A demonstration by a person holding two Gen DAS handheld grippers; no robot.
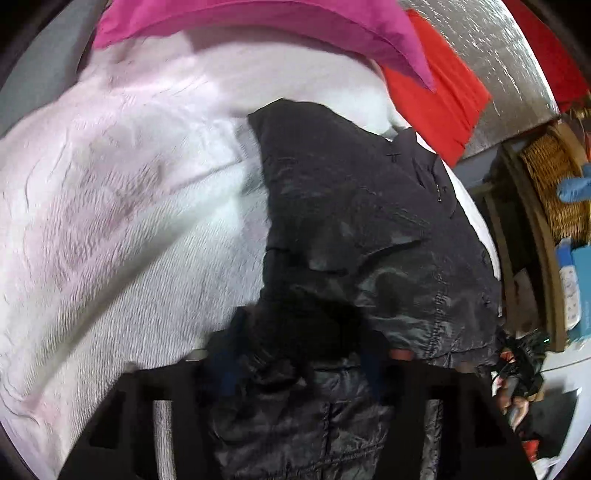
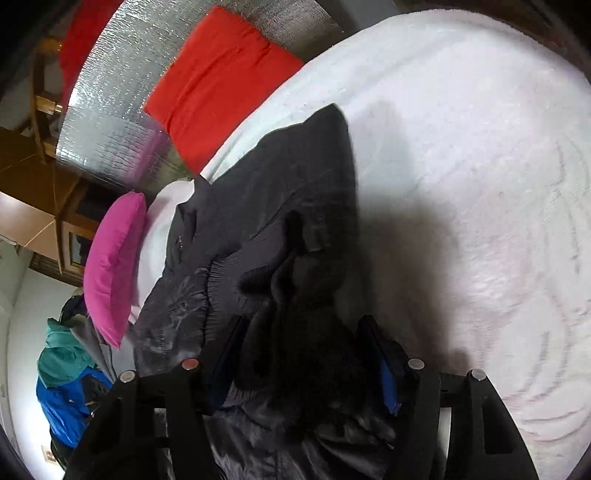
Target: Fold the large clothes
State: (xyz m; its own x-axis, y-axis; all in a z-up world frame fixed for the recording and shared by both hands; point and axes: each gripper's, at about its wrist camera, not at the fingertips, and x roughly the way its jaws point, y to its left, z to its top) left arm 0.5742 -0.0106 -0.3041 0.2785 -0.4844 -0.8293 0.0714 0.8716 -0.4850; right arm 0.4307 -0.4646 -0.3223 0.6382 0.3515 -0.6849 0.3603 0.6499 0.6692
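A large black jacket (image 1: 362, 206) lies on a white bedspread (image 1: 129, 206). In the left wrist view it stretches from my gripper up toward the pillows. My left gripper (image 1: 299, 350) is shut on a bunched part of the jacket near its lower edge. In the right wrist view the jacket (image 2: 266, 221) runs from my gripper toward the pillows, with a ribbed hem showing. My right gripper (image 2: 299, 354) is shut on a thick fold of the jacket, blue pads (image 2: 388, 380) on either side of the cloth.
A magenta pillow (image 1: 258, 22) and a red pillow (image 1: 439, 88) lie at the head of the bed against a silver quilted wall (image 1: 491, 48). A wicker basket (image 1: 554, 181) and wooden furniture stand to the right. Blue and teal clothes (image 2: 66, 376) pile beside the bed.
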